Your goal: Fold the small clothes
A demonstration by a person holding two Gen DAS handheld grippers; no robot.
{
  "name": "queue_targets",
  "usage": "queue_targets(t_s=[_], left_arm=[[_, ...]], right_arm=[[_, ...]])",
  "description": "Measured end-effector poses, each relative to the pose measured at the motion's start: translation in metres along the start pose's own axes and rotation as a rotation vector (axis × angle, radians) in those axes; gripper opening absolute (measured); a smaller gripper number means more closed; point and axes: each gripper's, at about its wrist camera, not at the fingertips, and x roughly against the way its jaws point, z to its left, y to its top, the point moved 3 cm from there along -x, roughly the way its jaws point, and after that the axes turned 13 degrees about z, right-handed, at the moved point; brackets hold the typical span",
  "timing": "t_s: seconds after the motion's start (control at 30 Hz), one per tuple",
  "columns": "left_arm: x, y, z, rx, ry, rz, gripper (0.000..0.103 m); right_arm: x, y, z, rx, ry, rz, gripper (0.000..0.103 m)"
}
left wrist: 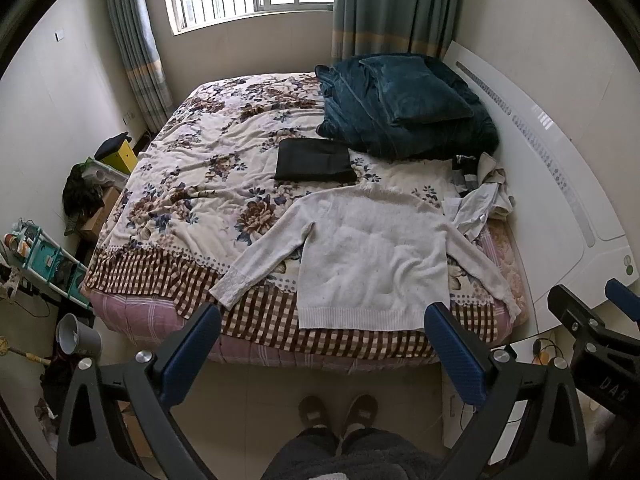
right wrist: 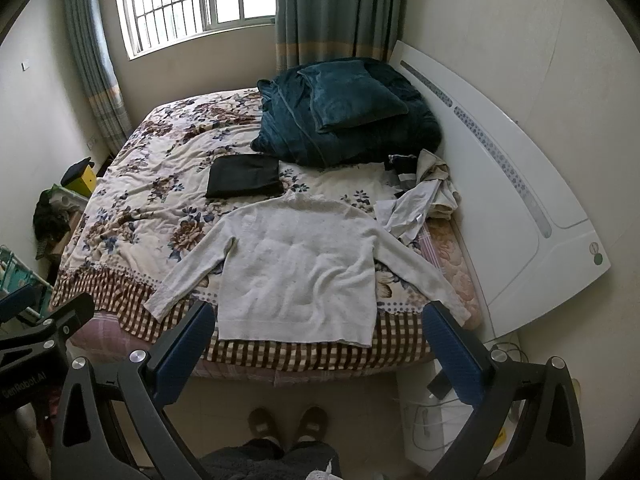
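A white long-sleeved sweater (left wrist: pixel 368 256) lies flat on the bed with both sleeves spread out, its hem at the near edge; it also shows in the right wrist view (right wrist: pixel 300 272). A folded black garment (left wrist: pixel 316 161) lies behind it, also in the right wrist view (right wrist: pixel 244 176). A heap of light unfolded clothes (left wrist: pixel 480 196) sits to the right by the headboard, also in the right wrist view (right wrist: pixel 420 196). My left gripper (left wrist: pixel 322 354) is open and empty, held above the floor in front of the bed. My right gripper (right wrist: pixel 320 354) is open and empty, beside it.
The bed (left wrist: pixel 208 168) has a floral cover with a checked border. A dark teal quilt and pillow (left wrist: pixel 404 108) lie at the far right. A white headboard (left wrist: pixel 560 184) runs along the right. Clutter and a shelf (left wrist: pixel 44 256) stand left. The person's slippered feet (left wrist: pixel 340 408) stand on the floor.
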Motion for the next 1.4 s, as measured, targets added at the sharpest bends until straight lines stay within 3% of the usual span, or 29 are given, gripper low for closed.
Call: queue_targets(t_s=[1.07,1.4], left_arm=[[0.010,0.006,-0.002,0.002,-0.008,-0.004,0.103],[-0.006,0.014,0.001,0.008,0.012,-0.029,0.103]], right_arm=[[0.021,0.003,0.018,0.006,-0.001,0.003,0.103],[0.002,0.002,0.018,-0.024,0.017,0.024,0.103]])
